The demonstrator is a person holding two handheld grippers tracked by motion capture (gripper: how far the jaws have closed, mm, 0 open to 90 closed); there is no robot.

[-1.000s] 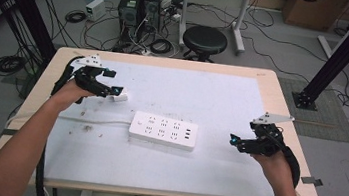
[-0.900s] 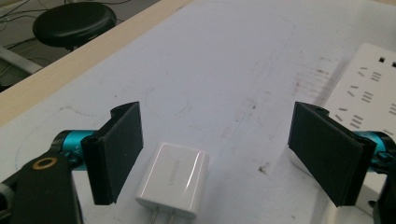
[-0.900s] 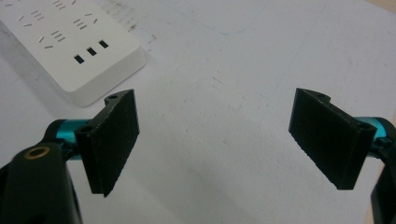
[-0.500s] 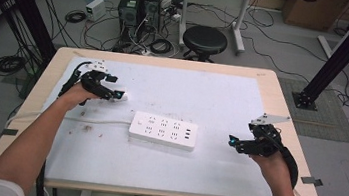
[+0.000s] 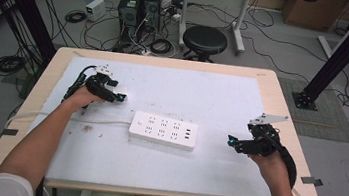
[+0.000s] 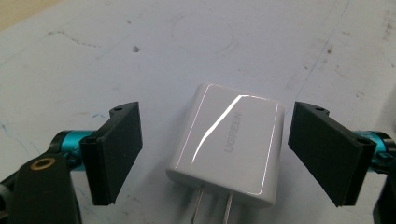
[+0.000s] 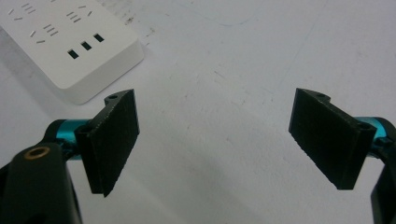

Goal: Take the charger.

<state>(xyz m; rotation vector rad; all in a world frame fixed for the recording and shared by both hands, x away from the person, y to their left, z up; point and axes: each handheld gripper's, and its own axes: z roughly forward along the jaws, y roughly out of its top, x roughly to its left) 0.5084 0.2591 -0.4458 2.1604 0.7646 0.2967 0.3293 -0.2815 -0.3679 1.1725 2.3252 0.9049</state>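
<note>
A white UGREEN plug-in charger (image 6: 229, 149) lies flat on the white table mat, its two prongs pointing toward the camera. My left gripper (image 6: 219, 158) is open, with one jaw on each side of the charger and a gap on both sides. In the high view the left gripper (image 5: 112, 93) sits at the mat's left, just left of a white power strip (image 5: 163, 131). My right gripper (image 5: 235, 143) hovers right of the strip, open, with bare mat between its jaws (image 7: 219, 144). The strip's corner (image 7: 70, 42) shows at the upper left of the right gripper view.
The strip's white cord (image 5: 99, 120) runs left across the mat toward the table's left edge. The white mat (image 5: 213, 97) covers most of the wooden table. A black stool (image 5: 204, 40), computer towers and loose cables stand on the floor beyond the far edge.
My left gripper has slid a little to the right and nearer, so its open jaws now straddle the charger. The right gripper has hardly moved.
</note>
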